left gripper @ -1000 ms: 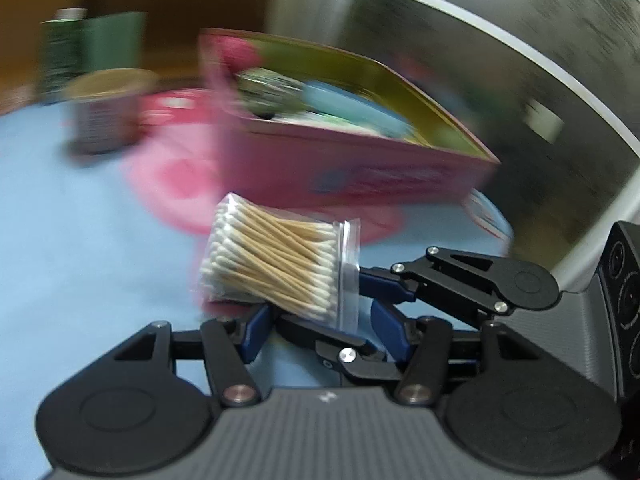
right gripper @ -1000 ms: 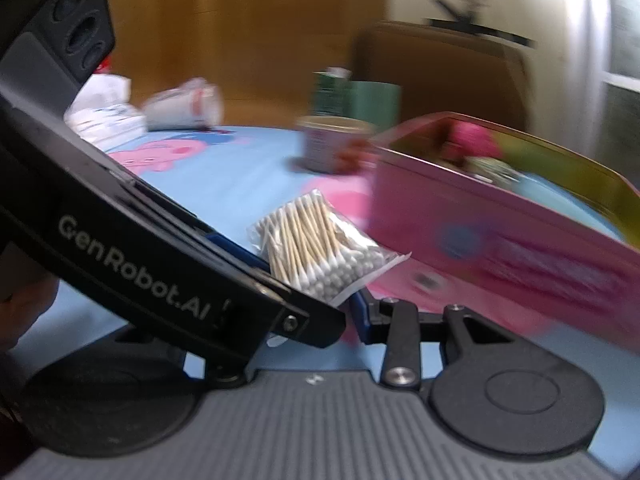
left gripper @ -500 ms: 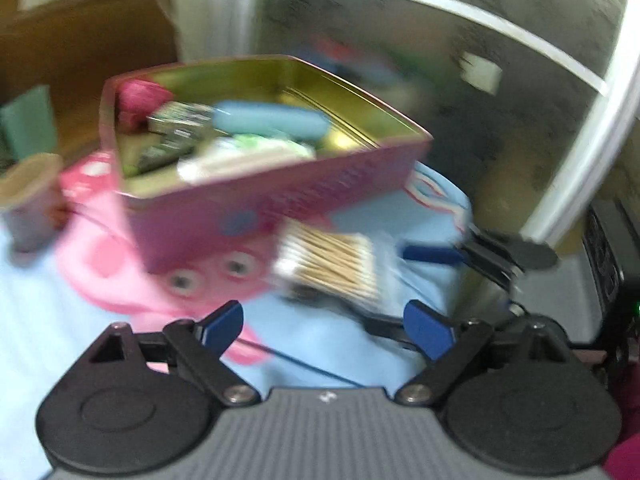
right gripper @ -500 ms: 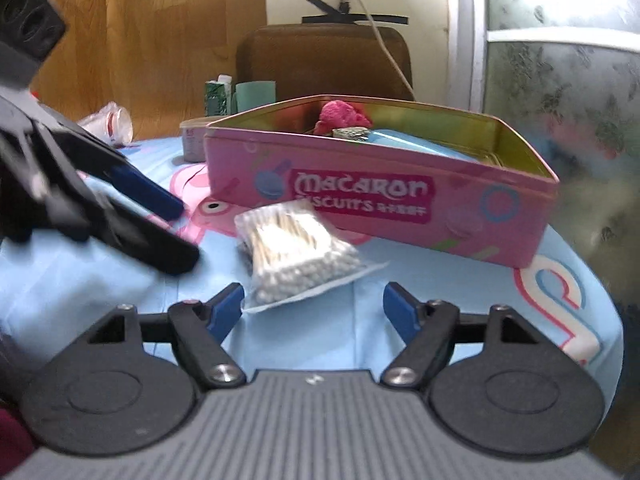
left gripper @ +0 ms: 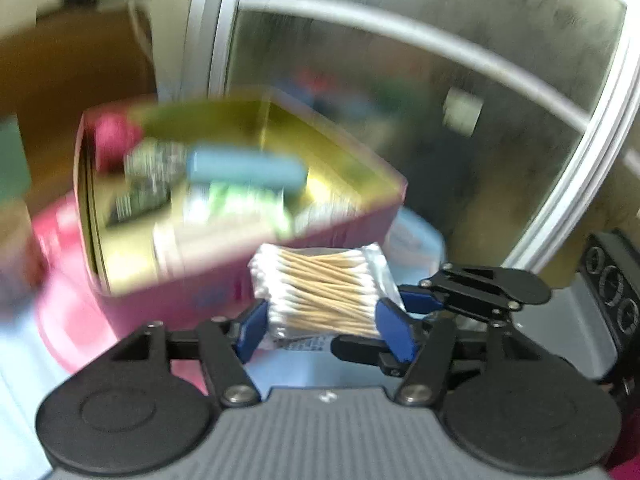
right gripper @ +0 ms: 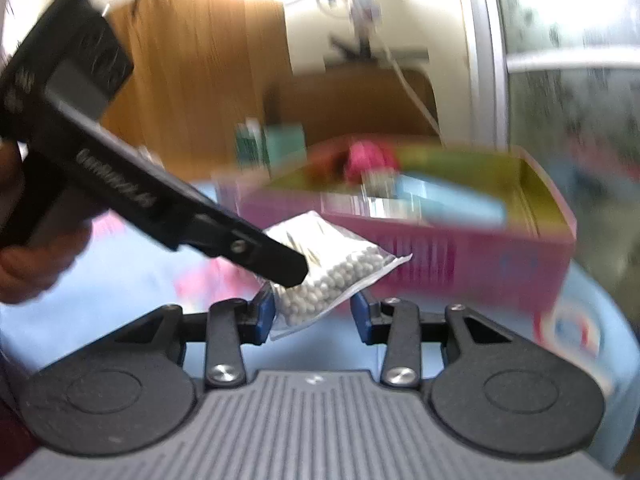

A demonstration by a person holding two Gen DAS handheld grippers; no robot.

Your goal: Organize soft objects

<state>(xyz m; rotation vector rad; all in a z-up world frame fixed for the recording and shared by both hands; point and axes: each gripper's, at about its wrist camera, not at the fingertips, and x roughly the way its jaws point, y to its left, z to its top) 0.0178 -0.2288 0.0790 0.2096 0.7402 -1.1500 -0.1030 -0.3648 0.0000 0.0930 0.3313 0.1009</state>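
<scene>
A clear bag of cotton swabs [left gripper: 322, 294] is held between the blue pads of my left gripper [left gripper: 320, 326], lifted in front of the pink biscuit tin [left gripper: 168, 292]. In the right wrist view the same bag [right gripper: 332, 268] hangs between the blue pads of my right gripper [right gripper: 314, 314], whose jaws stand a little apart around its lower end; whether they press it is unclear. The left gripper's black finger [right gripper: 256, 254] crosses over the bag there. The tin [right gripper: 460, 256] stands just behind.
The open tin holds a pink soft item [left gripper: 110, 140], a light blue pack [left gripper: 244, 168] and green-white packets [left gripper: 236, 204]. It stands on a blue cloth with a pink cartoon print [right gripper: 580, 320]. A frosted glass door [left gripper: 440, 120] is behind. Green cartons [right gripper: 272, 148] stand further back.
My left gripper was open half a second ago and has now shut on the swab bag and lifted it. My right gripper has narrowed around the bag's lower end. Both views are blurred by motion.
</scene>
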